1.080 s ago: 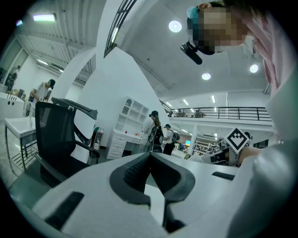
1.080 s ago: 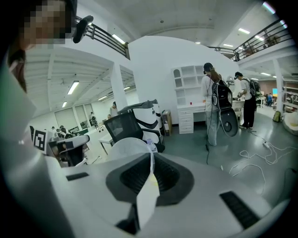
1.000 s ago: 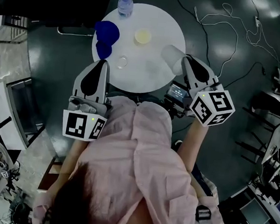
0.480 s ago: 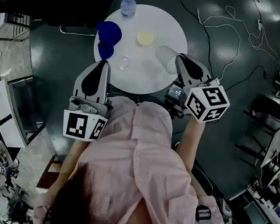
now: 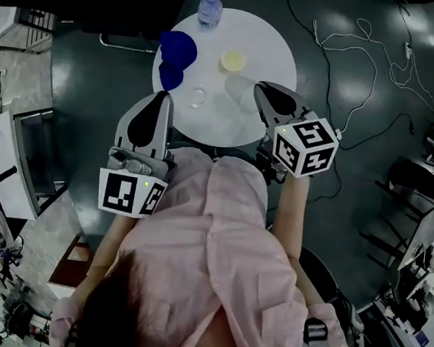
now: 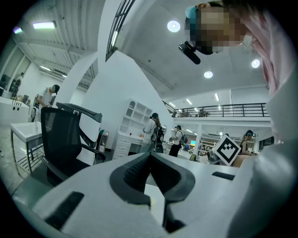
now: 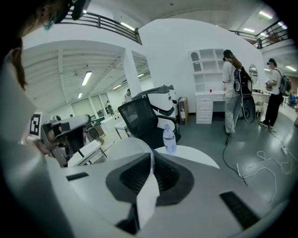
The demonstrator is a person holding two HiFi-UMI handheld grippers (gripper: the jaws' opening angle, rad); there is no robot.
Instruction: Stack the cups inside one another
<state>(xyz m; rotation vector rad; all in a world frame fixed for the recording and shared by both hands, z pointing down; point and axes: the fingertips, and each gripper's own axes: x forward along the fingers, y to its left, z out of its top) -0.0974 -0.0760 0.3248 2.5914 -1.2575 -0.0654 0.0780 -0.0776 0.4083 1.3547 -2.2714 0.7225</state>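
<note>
**A:** How is the head view?

**B:** Dim and grey-blue. Only the round white table comes out bright, and the dark floor gives back a dull sheen. Straight lines bow toward the corners.

**A:** And the 2 gripper views?

**B:** Brighter. They are lit from overhead by round ceiling lights and a strip lamp, which flare slightly. The corners are black, with a strong fisheye bend. The far room is fairly sharp, while the jaws near the lens look soft. The translucent cup shows a thin bright rim.
</note>
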